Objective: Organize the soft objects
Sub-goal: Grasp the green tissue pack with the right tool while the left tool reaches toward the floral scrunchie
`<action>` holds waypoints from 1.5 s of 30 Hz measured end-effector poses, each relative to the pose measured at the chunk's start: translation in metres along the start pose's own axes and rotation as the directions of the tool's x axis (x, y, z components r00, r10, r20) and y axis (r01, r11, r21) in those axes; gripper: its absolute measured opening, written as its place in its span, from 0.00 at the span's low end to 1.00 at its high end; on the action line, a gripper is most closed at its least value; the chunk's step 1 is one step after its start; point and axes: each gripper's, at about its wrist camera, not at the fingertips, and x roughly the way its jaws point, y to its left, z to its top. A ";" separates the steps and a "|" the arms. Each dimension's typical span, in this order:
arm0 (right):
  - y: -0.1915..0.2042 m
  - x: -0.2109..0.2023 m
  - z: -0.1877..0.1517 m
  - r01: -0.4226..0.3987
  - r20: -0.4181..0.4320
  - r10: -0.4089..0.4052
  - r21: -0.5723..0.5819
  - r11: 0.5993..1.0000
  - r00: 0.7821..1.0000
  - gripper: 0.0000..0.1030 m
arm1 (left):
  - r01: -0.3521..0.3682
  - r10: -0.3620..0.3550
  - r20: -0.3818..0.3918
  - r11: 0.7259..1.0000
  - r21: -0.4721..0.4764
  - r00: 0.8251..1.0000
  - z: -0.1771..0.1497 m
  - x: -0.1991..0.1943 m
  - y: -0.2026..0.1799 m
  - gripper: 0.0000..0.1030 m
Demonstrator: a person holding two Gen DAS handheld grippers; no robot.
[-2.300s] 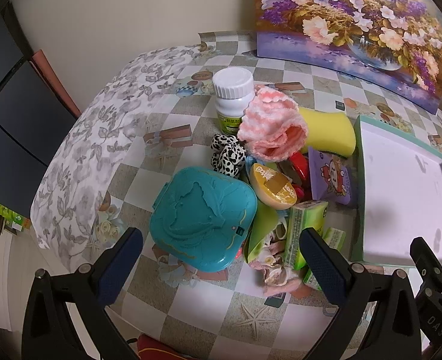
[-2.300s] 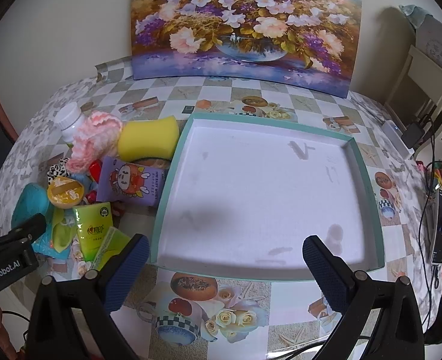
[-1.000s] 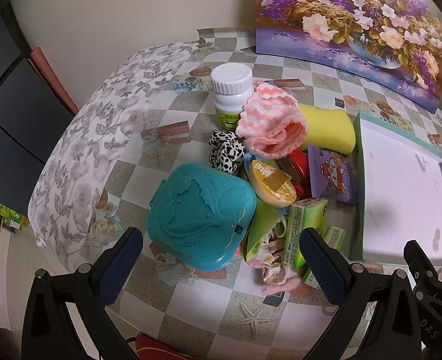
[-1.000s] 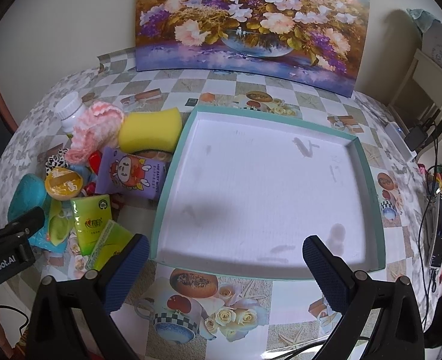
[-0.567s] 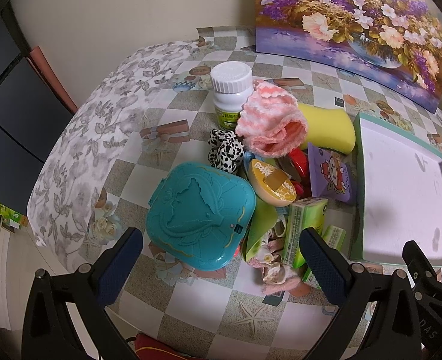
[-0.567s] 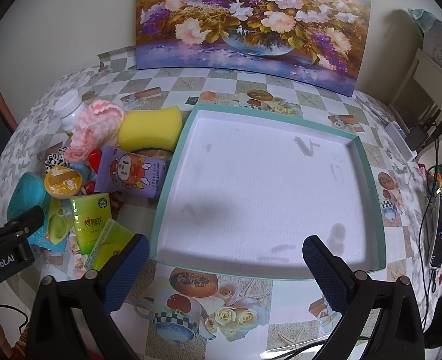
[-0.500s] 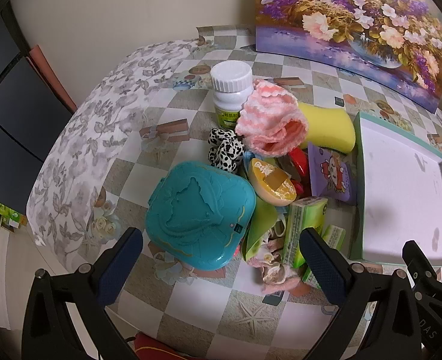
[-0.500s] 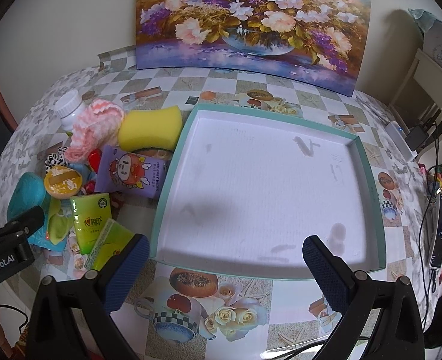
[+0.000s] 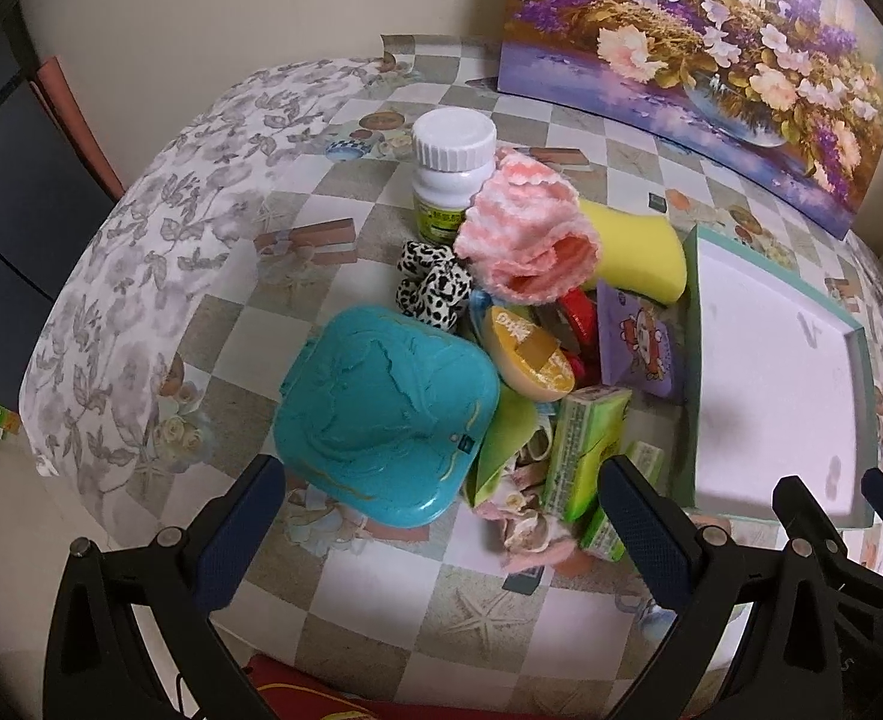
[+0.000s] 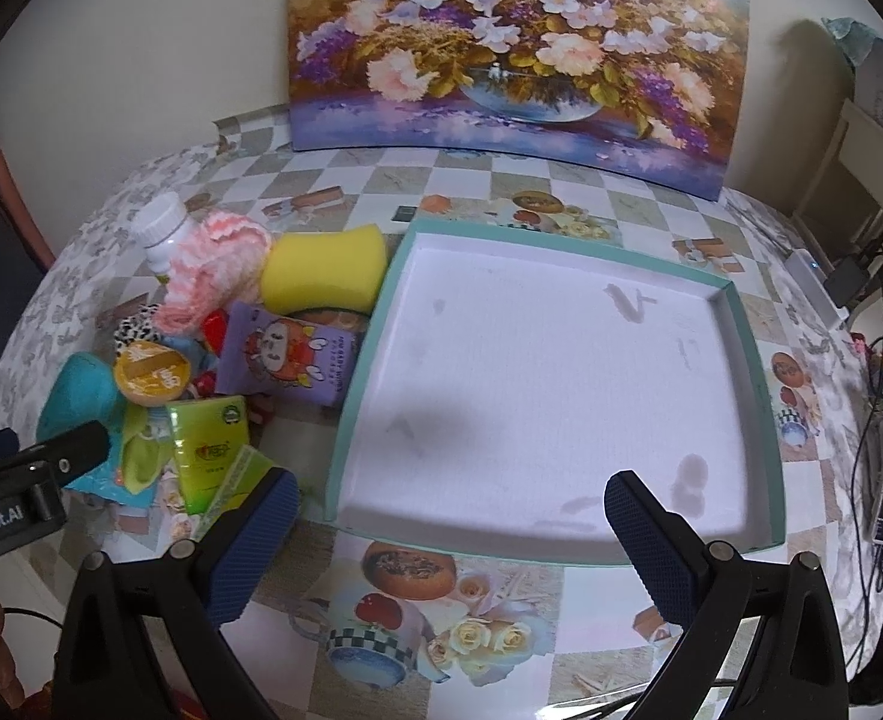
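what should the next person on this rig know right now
Left gripper: open, holding nothing, above the teal case.
Right gripper: open, holding nothing, over the tray's near edge.
Soft things all lie in the pile left of the tray: pink knit, yellow sponge, spotted scrunchie, green tissue pack.
Done: nothing, the tray holds nothing.
Left: probably move the soft items into the tray.

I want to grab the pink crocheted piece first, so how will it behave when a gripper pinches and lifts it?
The pink crocheted piece looks like loose, ruffled yarn, so it will probably squash and droop rather than hold shape. It seems light. It leans on the white bottle and yellow sponge, so lifting it may nudge them. Both grippers are open.
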 end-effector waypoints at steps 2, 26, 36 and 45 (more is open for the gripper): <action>0.005 0.000 0.000 -0.029 -0.005 0.029 -0.007 1.000 1.000 1.00 | 0.007 -0.007 -0.007 1.000 -0.001 1.000 -0.001 0.001 0.003 1.00; 0.051 0.062 -0.010 -0.232 -0.269 0.242 0.070 0.970 0.932 0.90 | 0.078 -0.105 -0.183 0.986 -0.148 0.977 -0.010 0.052 0.040 0.99; 0.051 0.077 -0.012 -0.262 -0.301 0.303 0.168 0.950 0.904 0.82 | 0.084 -0.116 -0.185 0.981 -0.174 0.976 -0.011 0.060 0.045 0.99; 0.055 0.106 -0.014 -0.263 -0.330 0.326 0.222 0.939 0.886 0.78 | 0.079 -0.116 -0.194 0.979 -0.190 0.974 -0.014 0.065 0.051 0.99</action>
